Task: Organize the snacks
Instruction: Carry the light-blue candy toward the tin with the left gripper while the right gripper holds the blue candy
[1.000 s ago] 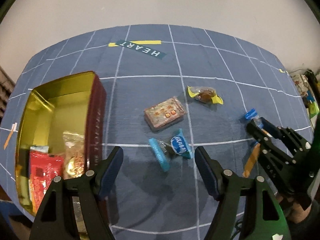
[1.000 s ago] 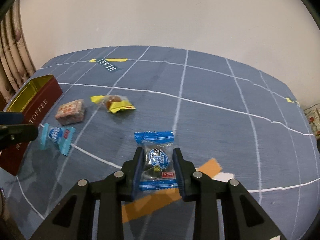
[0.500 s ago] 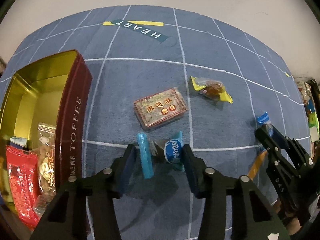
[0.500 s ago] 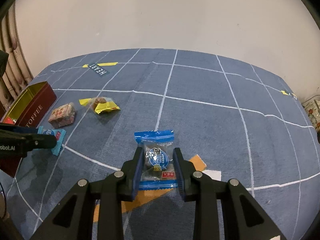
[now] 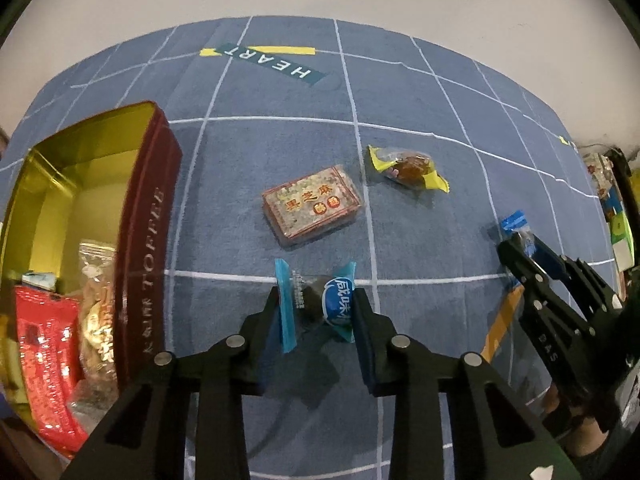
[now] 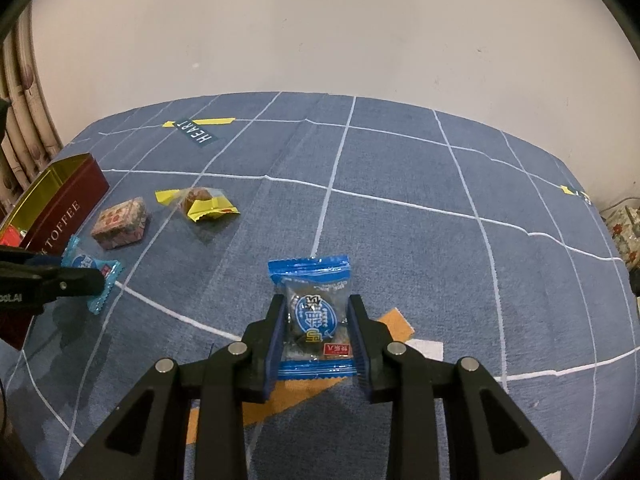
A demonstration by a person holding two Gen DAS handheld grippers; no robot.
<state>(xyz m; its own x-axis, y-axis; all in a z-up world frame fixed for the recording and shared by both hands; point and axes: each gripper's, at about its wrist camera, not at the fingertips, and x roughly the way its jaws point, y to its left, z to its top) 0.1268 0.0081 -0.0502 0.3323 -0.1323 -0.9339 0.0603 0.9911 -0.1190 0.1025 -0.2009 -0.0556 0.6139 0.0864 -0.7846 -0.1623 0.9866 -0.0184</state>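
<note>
Left tool point(image 5: 316, 304) pinches a light-blue candy point(image 5: 320, 300) (beside the toffee tin point(image 5: 148, 216)); right tool point(image 6: 316, 320) clamps a blue packet point(image 6: 314, 316).

Dim, soft shadows, heavy fisheye warping

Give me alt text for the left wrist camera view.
The left gripper closes on a light blue candy on a blue cloth. An open toffee tin with snacks sits left; a small patterned box lies beyond.

Black left tool point(image 5: 316, 312), blue pads point(image 5: 362, 332), silver screws.
</note>
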